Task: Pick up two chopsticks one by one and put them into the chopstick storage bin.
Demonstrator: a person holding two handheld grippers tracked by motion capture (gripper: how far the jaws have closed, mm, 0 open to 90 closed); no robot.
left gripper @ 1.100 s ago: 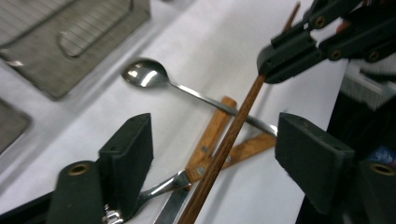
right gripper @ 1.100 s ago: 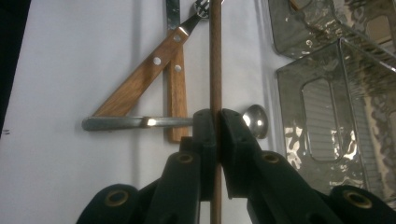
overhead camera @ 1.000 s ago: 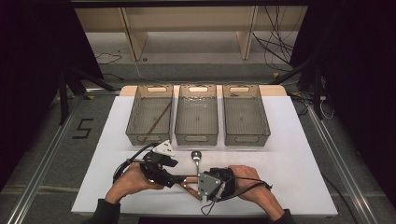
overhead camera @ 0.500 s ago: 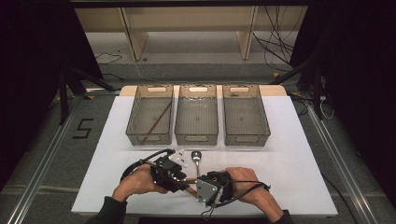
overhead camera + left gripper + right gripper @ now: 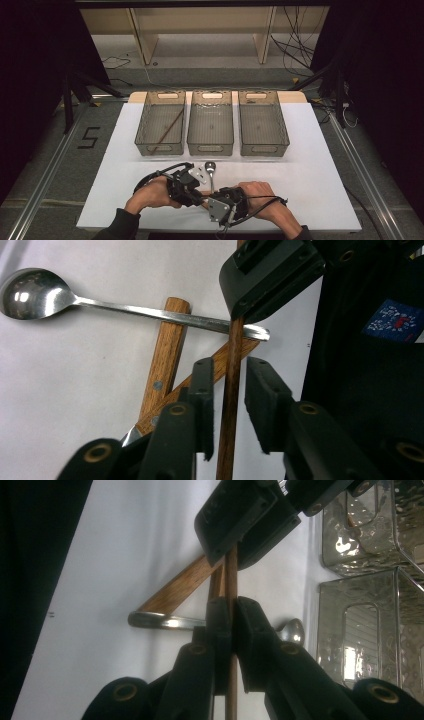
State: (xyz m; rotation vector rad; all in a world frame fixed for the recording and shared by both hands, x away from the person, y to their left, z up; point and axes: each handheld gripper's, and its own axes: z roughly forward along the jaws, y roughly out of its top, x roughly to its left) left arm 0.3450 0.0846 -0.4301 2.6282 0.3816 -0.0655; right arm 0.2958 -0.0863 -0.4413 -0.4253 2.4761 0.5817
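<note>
A thin wooden chopstick (image 5: 231,390) runs between both grippers near the table's front edge. My right gripper (image 5: 231,600) is shut on it, and the right gripper (image 5: 245,315) also shows in the left gripper view, clamped on the stick's far part. My left gripper (image 5: 231,362) has just been closing around the same chopstick (image 5: 231,575). A sliver of gap still shows beside the stick, so the pads are not pressing. In the high view the left gripper (image 5: 197,192) and right gripper (image 5: 210,196) meet tip to tip. Below the stick, a steel spoon (image 5: 30,290) lies across two crossed wood-handled utensils (image 5: 162,360).
Three clear bins stand side by side at mid table: the left bin (image 5: 160,149), middle bin (image 5: 210,149) and right bin (image 5: 264,149). Another chopstick (image 5: 167,131) lies in the left one. The spoon (image 5: 210,170) points toward the bins. White table surface (image 5: 310,170) spreads to the right.
My left gripper has moved right and toward the table's front edge until it meets the right gripper, and its jaws have narrowed around the chopstick. The right hand has stayed put.
</note>
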